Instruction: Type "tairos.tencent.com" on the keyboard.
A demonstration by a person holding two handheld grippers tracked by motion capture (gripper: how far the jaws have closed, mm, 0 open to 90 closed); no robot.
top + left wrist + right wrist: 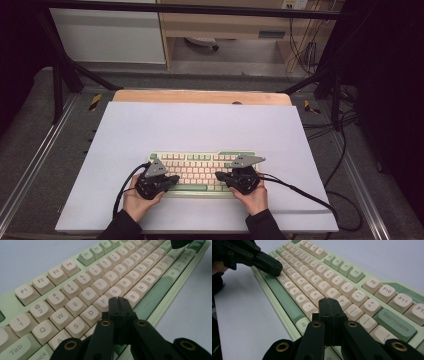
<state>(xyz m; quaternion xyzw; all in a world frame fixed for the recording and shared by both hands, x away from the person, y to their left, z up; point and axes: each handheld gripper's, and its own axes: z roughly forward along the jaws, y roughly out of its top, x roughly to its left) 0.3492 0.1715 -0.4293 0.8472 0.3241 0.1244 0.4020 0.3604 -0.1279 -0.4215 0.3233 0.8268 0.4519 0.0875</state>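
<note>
Left gripper view has my left gripper (120, 300) with jaws pressed together, empty, tip hovering over the F and G keys; my right gripper (329, 301), equally closed, hangs near L. Both sit above the pale green keyboard with cream keycaps (202, 172), near the front of the white-covered desk (200, 125). I judge typing is underway; next I need a short straight dip onto one key
</note>
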